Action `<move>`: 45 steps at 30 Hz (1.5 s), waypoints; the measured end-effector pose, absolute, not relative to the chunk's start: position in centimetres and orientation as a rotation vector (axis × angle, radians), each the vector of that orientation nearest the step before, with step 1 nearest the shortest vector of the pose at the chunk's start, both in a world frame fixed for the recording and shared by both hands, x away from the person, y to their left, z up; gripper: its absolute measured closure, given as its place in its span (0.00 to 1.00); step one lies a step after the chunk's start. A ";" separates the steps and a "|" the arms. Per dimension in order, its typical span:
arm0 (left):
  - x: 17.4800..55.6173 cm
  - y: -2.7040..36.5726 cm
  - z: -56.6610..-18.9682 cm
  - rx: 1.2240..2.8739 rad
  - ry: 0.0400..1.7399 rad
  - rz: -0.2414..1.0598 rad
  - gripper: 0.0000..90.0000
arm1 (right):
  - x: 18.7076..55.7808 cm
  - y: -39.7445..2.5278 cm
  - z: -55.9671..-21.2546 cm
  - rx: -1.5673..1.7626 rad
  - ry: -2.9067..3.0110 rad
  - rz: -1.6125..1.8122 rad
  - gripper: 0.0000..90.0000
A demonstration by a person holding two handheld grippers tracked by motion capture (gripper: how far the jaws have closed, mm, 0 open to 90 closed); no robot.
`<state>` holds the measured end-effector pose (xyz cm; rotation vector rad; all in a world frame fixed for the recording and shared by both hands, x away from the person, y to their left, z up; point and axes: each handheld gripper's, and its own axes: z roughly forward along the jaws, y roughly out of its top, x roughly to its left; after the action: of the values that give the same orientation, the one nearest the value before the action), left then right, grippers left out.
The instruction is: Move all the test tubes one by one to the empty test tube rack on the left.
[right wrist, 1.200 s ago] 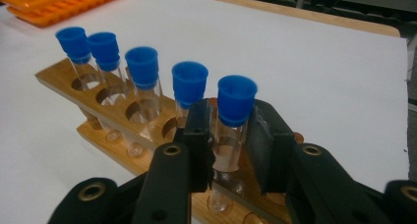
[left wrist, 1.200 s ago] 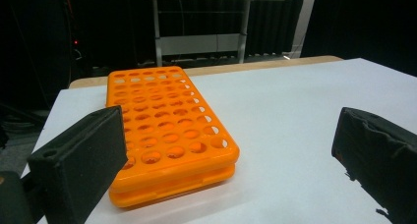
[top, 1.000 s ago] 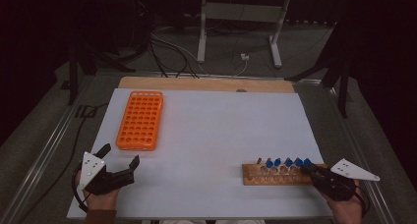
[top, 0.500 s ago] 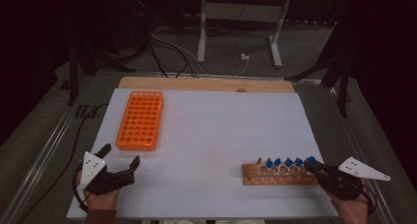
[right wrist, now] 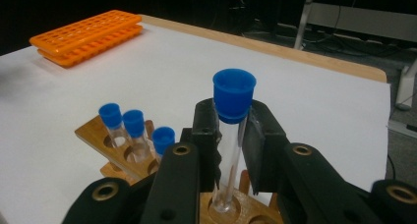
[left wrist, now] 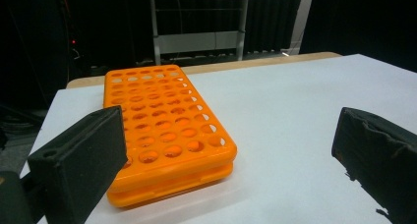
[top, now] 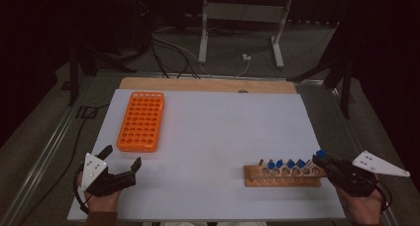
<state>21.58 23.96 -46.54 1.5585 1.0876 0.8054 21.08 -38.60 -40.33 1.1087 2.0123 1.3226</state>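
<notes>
Blue cap up top: from the high view, the right gripper [top: 324, 159] sits at the end of the wooden rack [top: 282, 177], near the table's right front edge, and the left gripper [top: 121, 167] waits wide open just short of the orange tray [top: 141, 120]. Left gripper view: tray [left wrist: 162, 130] dead ahead, holes empty. Right gripper view: jaws clamped on the tube [right wrist: 231, 135], its foot still in the hole. I'd lift straight up, no tilt, until the glass clears.

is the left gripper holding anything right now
No, the left gripper stands open with only white table between its jaws, the orange rack lying beyond.
</notes>
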 end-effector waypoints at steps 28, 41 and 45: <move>24.7 20.4 -42.8 1.656 0.969 0.719 0.01 | 25.0 -34.1 -36.6 1.044 2.008 1.413 0.86; 26.8 14.2 -41.8 1.701 0.853 0.599 0.01 | 27.4 -28.1 -36.1 0.963 2.105 1.455 0.86; 27.4 11.8 -41.3 1.719 0.812 0.546 0.02 | 27.8 -26.5 -36.2 0.942 2.136 1.455 0.86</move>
<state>27.38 11.85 -41.33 1.7192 0.8124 0.5462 27.79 -26.50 -36.15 0.9418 2.1360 1.4546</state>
